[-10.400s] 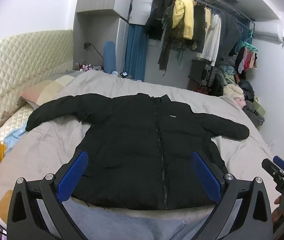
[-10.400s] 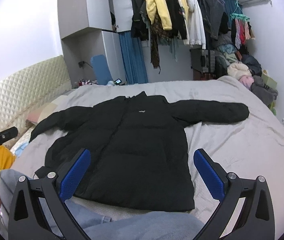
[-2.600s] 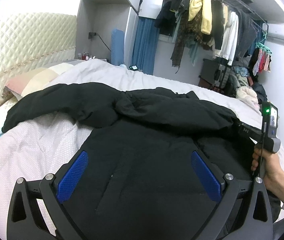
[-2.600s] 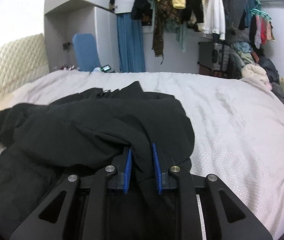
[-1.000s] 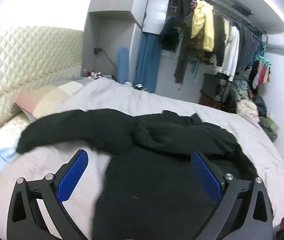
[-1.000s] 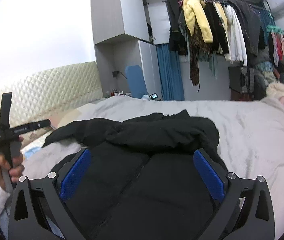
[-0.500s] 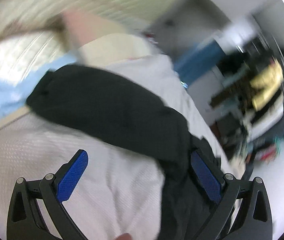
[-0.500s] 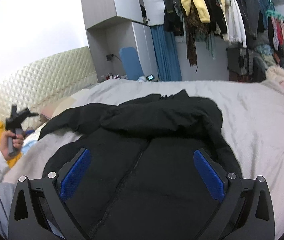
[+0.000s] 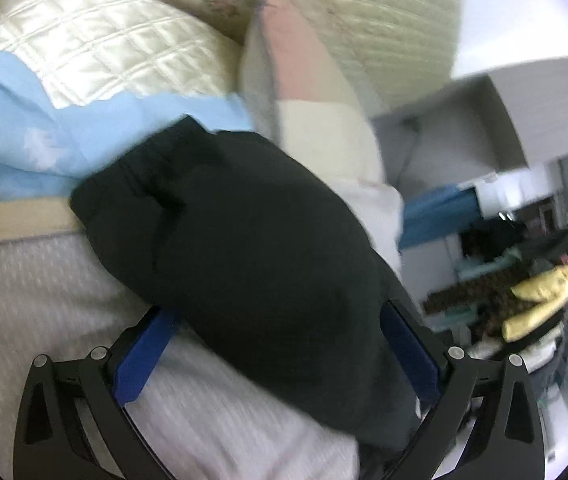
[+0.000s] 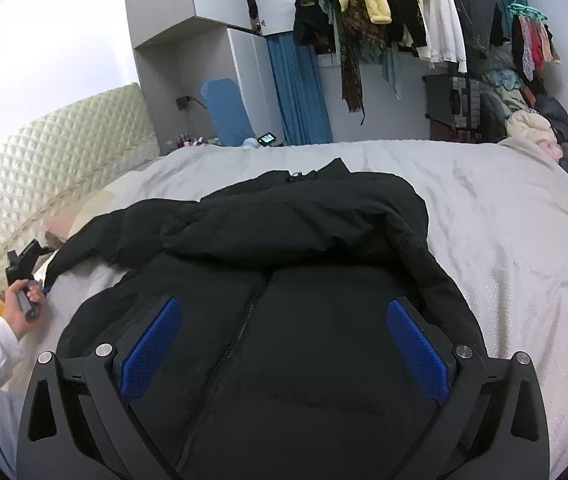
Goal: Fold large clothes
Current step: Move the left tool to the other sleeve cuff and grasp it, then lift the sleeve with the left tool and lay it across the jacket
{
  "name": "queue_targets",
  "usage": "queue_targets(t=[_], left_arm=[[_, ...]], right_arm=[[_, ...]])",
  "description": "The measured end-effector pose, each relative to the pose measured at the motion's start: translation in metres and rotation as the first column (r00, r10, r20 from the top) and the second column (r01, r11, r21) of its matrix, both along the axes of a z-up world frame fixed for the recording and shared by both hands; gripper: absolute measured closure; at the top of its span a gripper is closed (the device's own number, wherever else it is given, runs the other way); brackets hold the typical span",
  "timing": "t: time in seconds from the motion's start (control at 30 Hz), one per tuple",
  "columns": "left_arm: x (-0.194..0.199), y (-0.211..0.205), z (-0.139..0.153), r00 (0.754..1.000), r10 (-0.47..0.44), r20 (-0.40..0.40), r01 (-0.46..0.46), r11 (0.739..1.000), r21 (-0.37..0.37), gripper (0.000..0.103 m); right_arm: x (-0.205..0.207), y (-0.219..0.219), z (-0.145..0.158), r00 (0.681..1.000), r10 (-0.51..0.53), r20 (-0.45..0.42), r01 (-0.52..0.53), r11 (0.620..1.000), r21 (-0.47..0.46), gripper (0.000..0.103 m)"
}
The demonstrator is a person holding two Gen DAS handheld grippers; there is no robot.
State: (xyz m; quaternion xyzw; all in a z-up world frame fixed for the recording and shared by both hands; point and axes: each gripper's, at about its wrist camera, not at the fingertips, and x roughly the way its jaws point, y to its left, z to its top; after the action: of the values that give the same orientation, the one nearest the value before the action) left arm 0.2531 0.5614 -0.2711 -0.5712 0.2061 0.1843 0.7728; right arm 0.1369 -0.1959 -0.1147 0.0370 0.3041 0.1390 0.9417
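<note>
Left tongs (image 9: 279,344) spread wide around the jacket's black sleeve (image 9: 243,240), not closed on it; seen also at the left edge of the right-wrist view, held in a hand (image 10: 23,300). Right tongs (image 10: 284,344) wide open, empty, above the black jacket (image 10: 284,320) at frame centre. Other sleeve (image 10: 304,220) folded across the chest. Lay on the grey bed (image 10: 504,240). Blue cloth (image 9: 23,140) and pillow (image 9: 316,112) upper left beyond the cuff. Clothes rack (image 10: 404,8) at top.
</note>
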Motion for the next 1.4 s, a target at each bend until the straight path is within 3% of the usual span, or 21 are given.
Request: queue_targets(t=[0.07,0.2,0.27,0.4,0.43,0.53,0.6,0.67,0.77,0.97,1.17,1.3,1.4], left_arm=[[0.002,0.006,-0.011,0.998,0.047,-0.035,-0.048,0.999,-0.01,0.003],[0.016,0.007,-0.009,0.992,0.104,-0.066,-0.101,0.994,0.049,0.003],[0.021,0.009,-0.009,0.993,0.103,-0.06,-0.101,0.994,0.033,0.022],[0.013,0.011,-0.007,0.989,0.146,0.0,-0.146,0.989,-0.028,0.048],[0.01,0.009,-0.006,0.989,0.151,0.0,-0.151,0.988,-0.019,0.056],[0.005,0.001,0.003,0.986,0.164,-0.014,-0.164,0.986,0.009,0.063],[0.006,-0.005,0.01,0.986,0.162,-0.032,-0.162,0.987,0.022,0.077],[0.008,-0.009,0.025,0.987,0.152,-0.052,-0.148,0.986,0.077,0.089],[0.002,-0.015,0.052,0.984,0.163,-0.078,-0.149,0.975,0.162,0.098],[-0.012,-0.036,0.117,0.973,0.214,-0.083,-0.177,0.929,0.325,0.1],[-0.008,-0.081,0.189,0.983,0.173,-0.063,-0.122,0.869,0.48,0.101],[0.002,-0.106,0.228,0.998,0.063,-0.026,-0.041,0.857,0.514,0.101],[0.012,-0.136,0.265,0.999,-0.025,-0.028,0.037,0.805,0.592,0.1]], right_arm=[[0.002,0.0,-0.005,1.0,0.0,-0.013,0.0,1.0,-0.008,0.0],[0.004,0.001,-0.007,1.0,0.008,-0.021,-0.009,1.0,-0.015,0.0],[0.005,0.002,-0.006,1.0,0.004,-0.009,-0.005,0.999,-0.032,0.0],[0.005,0.007,-0.006,1.0,0.024,-0.014,-0.024,0.999,-0.03,0.0],[0.004,0.009,-0.005,0.999,0.03,-0.013,-0.03,0.999,-0.035,0.0],[0.0,0.012,-0.003,0.999,0.036,0.002,-0.036,0.998,-0.054,0.0],[0.0,0.012,-0.001,0.999,0.037,0.011,-0.037,0.998,-0.052,0.0],[0.0,0.012,0.001,0.999,0.038,0.017,-0.037,0.998,-0.046,0.0],[-0.002,0.011,0.003,0.999,0.036,0.022,-0.035,0.998,-0.045,0.0],[-0.011,0.003,0.012,0.998,0.025,0.054,-0.024,1.0,-0.017,0.0],[-0.022,-0.008,0.021,0.996,0.01,0.094,-0.01,1.0,0.001,0.0],[-0.027,-0.014,0.024,0.994,0.008,0.108,-0.009,1.0,0.014,0.0],[-0.026,-0.018,0.025,0.995,0.004,0.104,-0.007,0.999,0.032,0.0]])
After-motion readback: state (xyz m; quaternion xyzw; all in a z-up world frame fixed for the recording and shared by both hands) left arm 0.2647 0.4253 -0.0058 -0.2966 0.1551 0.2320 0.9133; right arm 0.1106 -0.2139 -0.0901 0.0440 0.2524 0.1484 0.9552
